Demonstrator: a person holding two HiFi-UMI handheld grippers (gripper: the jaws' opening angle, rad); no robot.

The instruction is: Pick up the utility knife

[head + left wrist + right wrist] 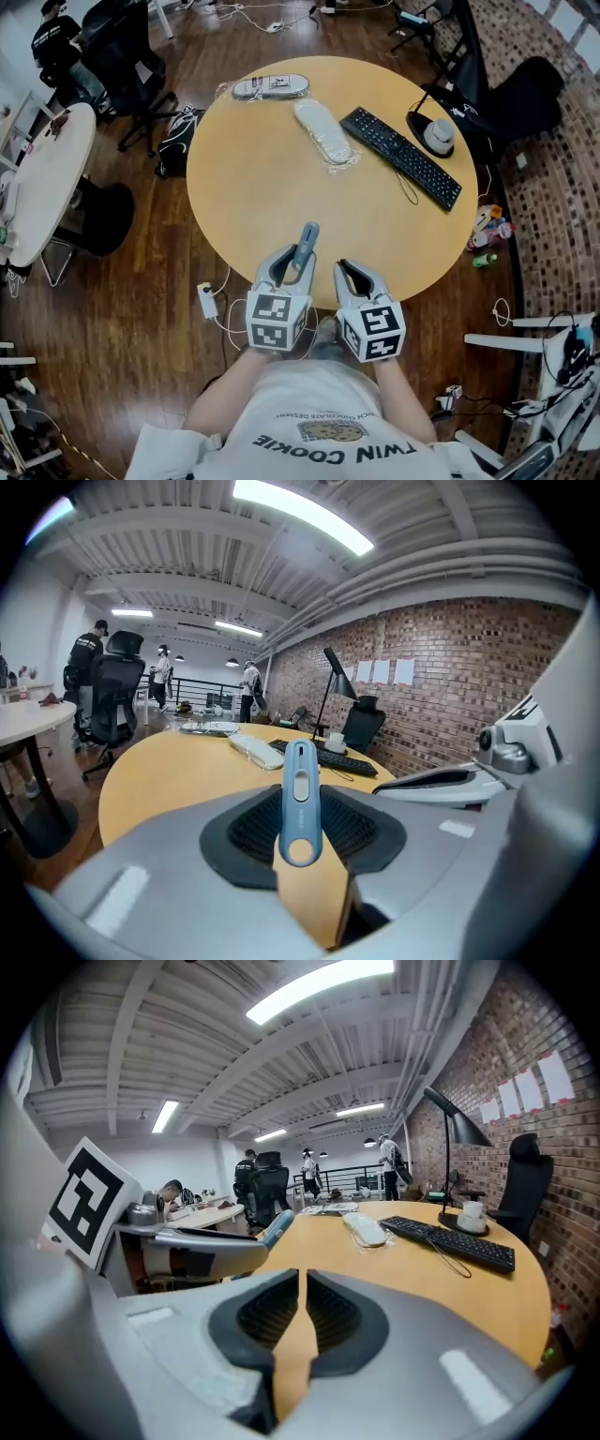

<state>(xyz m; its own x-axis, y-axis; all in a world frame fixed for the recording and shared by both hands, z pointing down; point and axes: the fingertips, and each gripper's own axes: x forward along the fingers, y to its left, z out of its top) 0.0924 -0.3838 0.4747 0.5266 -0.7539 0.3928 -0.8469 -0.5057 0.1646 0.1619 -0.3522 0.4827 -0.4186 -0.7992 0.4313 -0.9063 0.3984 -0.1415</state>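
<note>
Now the left gripper [292, 258] pinches the blue knife [300, 799] over the table's [262, 178] near edge. Just right of it, the right gripper's [302, 1312] fingers are pressed together, holding nothing.

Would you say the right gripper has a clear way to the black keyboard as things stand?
Probably yes: the right gripper is empty with jaws together, only bare table lies between it and the keyboard, and the left gripper holds the utility knife aside.
</note>
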